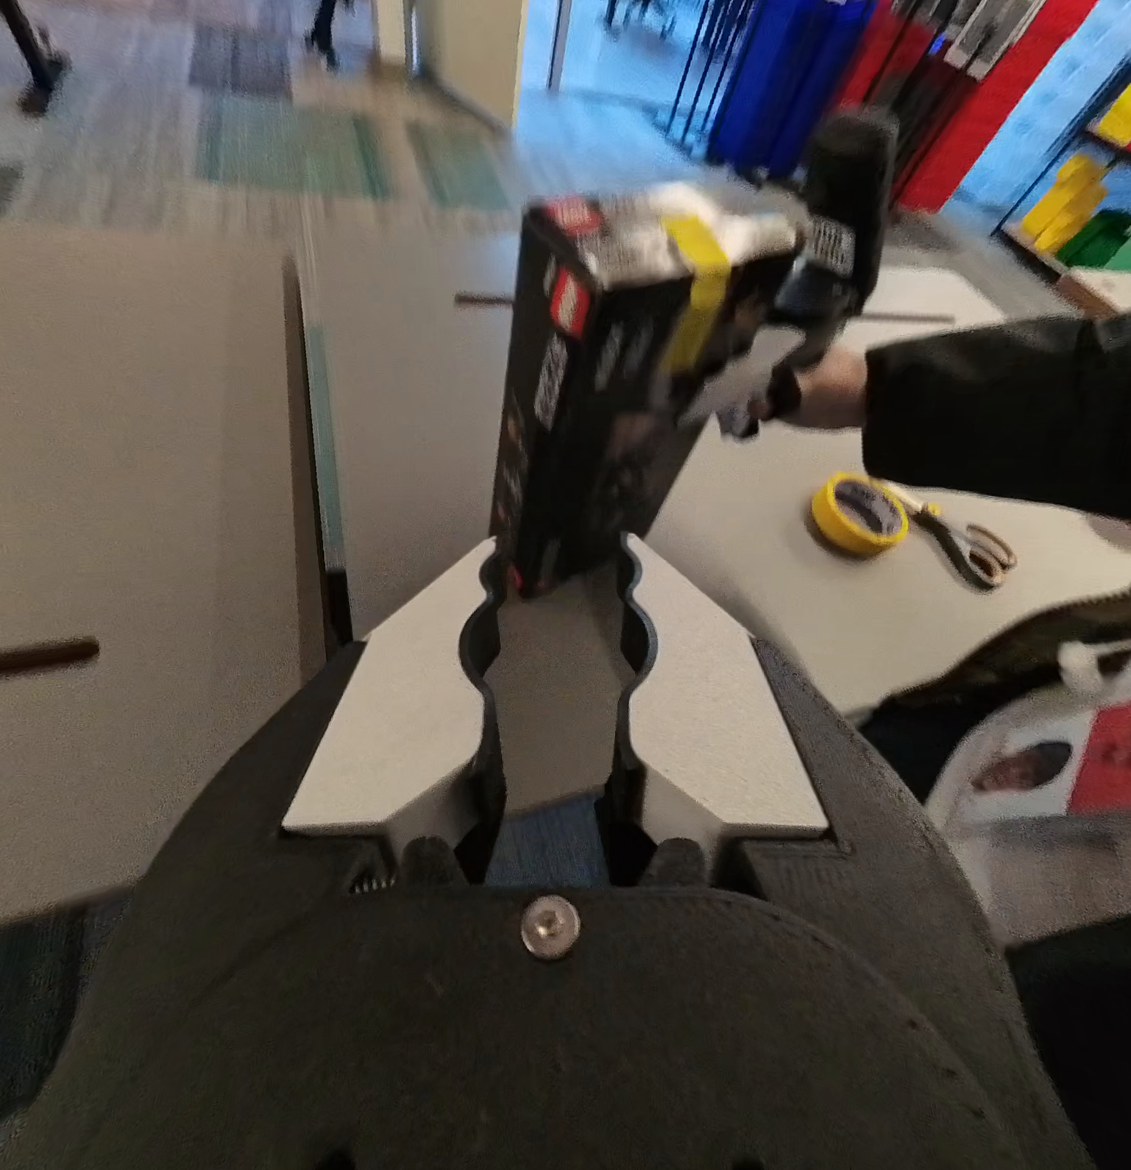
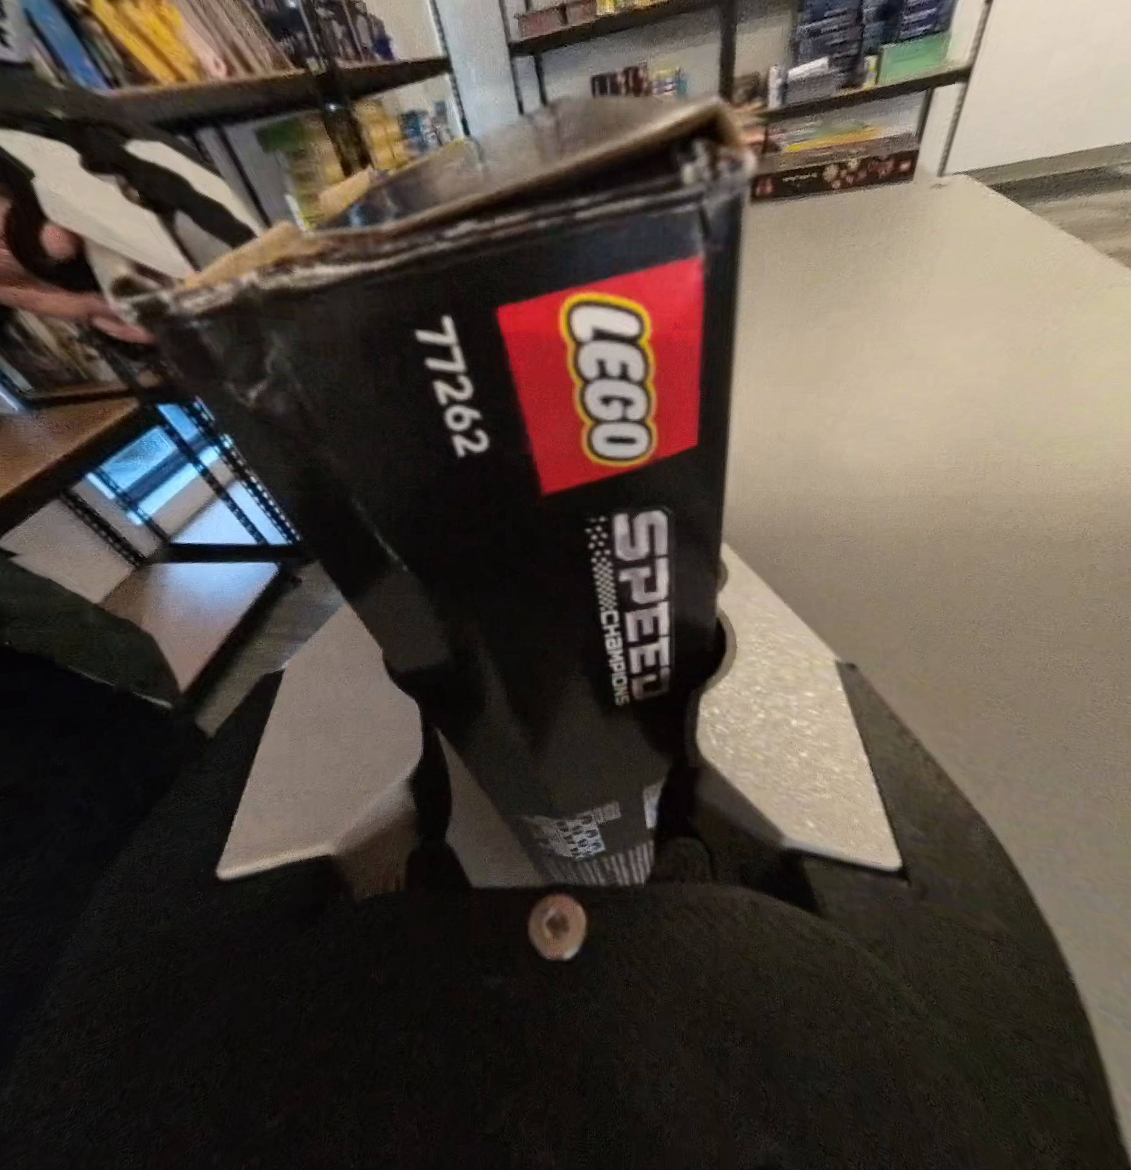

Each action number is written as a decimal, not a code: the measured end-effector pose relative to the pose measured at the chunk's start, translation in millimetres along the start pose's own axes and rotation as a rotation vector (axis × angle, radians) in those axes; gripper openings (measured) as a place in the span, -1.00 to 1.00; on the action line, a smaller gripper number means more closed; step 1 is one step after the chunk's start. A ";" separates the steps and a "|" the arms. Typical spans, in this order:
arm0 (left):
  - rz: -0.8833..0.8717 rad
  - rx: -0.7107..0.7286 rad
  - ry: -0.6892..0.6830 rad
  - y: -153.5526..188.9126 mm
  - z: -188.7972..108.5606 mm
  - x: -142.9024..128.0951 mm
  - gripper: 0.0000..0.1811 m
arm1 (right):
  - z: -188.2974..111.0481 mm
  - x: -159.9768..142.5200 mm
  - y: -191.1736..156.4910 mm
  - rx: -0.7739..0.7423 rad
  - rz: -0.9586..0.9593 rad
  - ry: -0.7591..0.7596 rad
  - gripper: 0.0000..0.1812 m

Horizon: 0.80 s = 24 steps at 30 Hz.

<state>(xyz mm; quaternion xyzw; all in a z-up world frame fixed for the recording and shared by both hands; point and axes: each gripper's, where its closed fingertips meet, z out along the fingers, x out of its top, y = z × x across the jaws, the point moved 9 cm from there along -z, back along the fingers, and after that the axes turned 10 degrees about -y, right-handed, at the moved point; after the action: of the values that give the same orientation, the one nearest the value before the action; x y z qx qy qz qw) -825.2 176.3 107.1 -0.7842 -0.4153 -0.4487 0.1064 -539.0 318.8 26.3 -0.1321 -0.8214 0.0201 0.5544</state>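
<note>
— Gripping the black box (image 2: 550,443), are they, those right tongs (image 2: 550,715)?

— Yes. In the right wrist view the box sits deep between both grey fingers (image 2: 797,747), clamped along its narrow side, with its torn, frayed end pointing away from the camera. A red square mark and white print show on the face turned up.

— And the left tongs (image 1: 560,557)?

— Their wavy black pads stand apart. A lower corner of the box (image 1: 601,392) dips just between the tips, close to the left pad; whether it touches is hard to tell, since the picture is blurred. The pads do not press on it.

— Where is the box relative to the tabletop (image 1: 772,570)?

— Held up above it, tilted, with a strip of yellow tape across its upper part. The far end is in the right tongs (image 1: 759,329), with a hand (image 1: 829,392) in a dark sleeve behind them.

— What else lies about?

— A roll of yellow tape (image 1: 859,514) and a pair of scissors (image 1: 962,544) lie just beside each other toward the right edge of the tabletop, well apart from the box. The surface between them and the left tongs is bare.

— And the right wrist view?

— A broad bare stretch of tabletop (image 2: 930,443) runs off to the right of the box; shelves (image 2: 373,76) with boxes stand beyond its far edge.
</note>
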 end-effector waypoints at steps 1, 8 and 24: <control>-0.006 0.011 -0.046 3.5 -5.5 -9.5 -0.65 | 0.6 -0.2 0.4 0.006 -0.022 -0.008 -0.06; 0.378 0.155 -0.117 41.5 26.8 47.5 -0.51 | -1.4 -3.3 2.6 0.036 -0.033 0.000 -0.06; -0.235 -0.508 -0.080 -28.0 171.5 27.1 -0.27 | -16.1 3.2 13.8 0.190 0.223 -0.112 -0.13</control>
<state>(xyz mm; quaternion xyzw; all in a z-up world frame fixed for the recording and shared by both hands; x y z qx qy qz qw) -733.7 301.6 24.3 -0.7493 -0.3813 -0.5164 -0.1629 -522.7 331.0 32.9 -0.1683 -0.8256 0.1665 0.5121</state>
